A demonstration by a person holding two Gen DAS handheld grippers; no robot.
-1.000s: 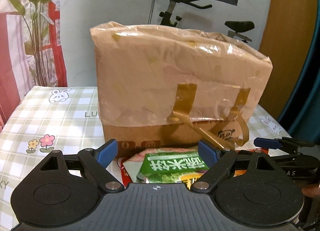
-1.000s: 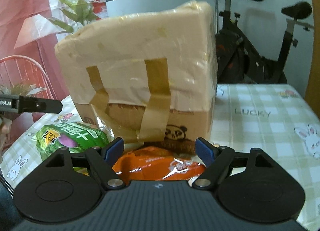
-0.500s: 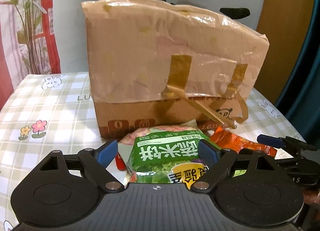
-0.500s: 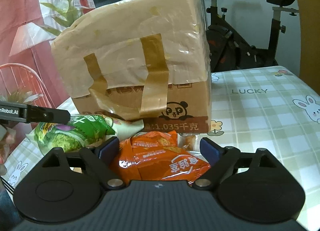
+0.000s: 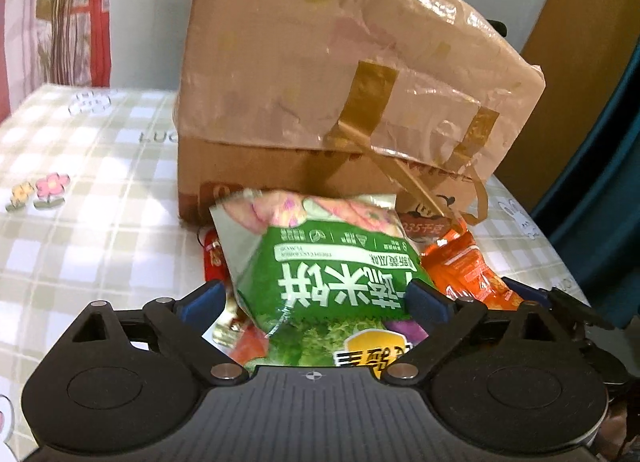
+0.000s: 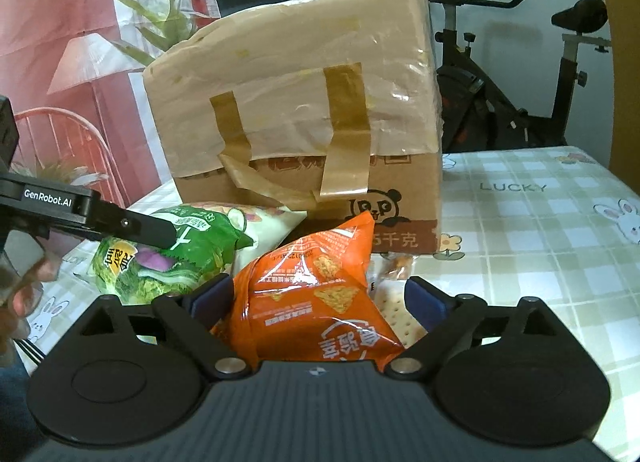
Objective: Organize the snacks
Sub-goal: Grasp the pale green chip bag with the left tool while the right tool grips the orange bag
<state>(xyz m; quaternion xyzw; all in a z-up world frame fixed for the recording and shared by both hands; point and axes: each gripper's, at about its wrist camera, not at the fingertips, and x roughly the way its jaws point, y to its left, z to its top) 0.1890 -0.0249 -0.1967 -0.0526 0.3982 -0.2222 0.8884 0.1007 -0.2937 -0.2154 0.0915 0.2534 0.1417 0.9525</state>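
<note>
A green snack bag (image 5: 328,278) sits between the fingers of my left gripper (image 5: 316,298), which touch both its sides; it also shows in the right wrist view (image 6: 168,258). An orange snack bag (image 6: 316,298) sits between the fingers of my right gripper (image 6: 318,298), tilted up; it also shows in the left wrist view (image 5: 468,270). Both bags are just in front of a taped cardboard box (image 6: 296,133), which also shows in the left wrist view (image 5: 344,81). Small red packets (image 5: 212,262) lie under the green bag.
A checked tablecloth (image 6: 532,229) covers the table. A cracker packet (image 6: 394,302) lies behind the orange bag. An exercise bike (image 6: 500,73) stands behind the table on the right. A red chair (image 6: 76,141) stands on the left.
Both grippers have moved forward and down over the bags, which now fill the space between the fingers. The orange bag has tilted up.
</note>
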